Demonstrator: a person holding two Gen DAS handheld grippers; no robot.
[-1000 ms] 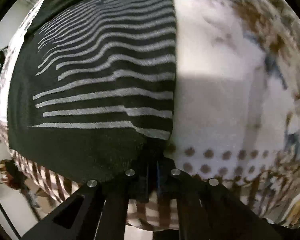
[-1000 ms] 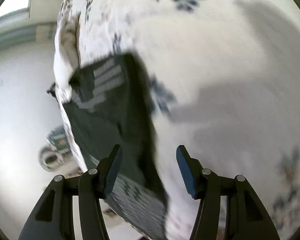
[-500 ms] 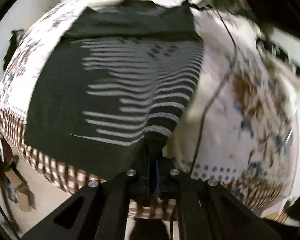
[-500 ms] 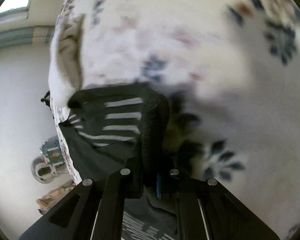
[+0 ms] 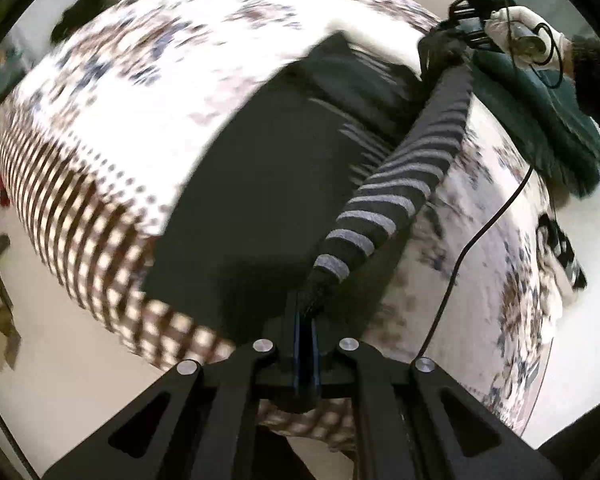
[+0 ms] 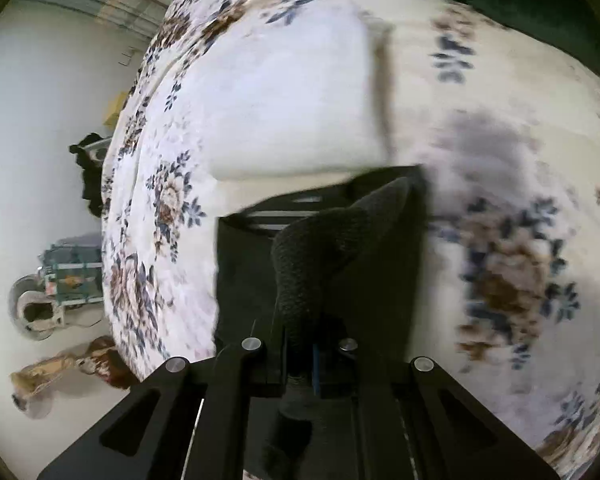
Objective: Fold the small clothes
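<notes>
The striped sweater (image 5: 268, 184) lies on the flowered bedspread (image 5: 112, 92), one edge lifted off it. From my left wrist, my left gripper (image 5: 306, 322) is clamped on that near edge, which stretches taut to my right gripper (image 5: 448, 50) far right. From my right wrist, my right gripper (image 6: 302, 354) pinches dark knit (image 6: 324, 252); a white pillow (image 6: 284, 104) lies beyond.
</notes>
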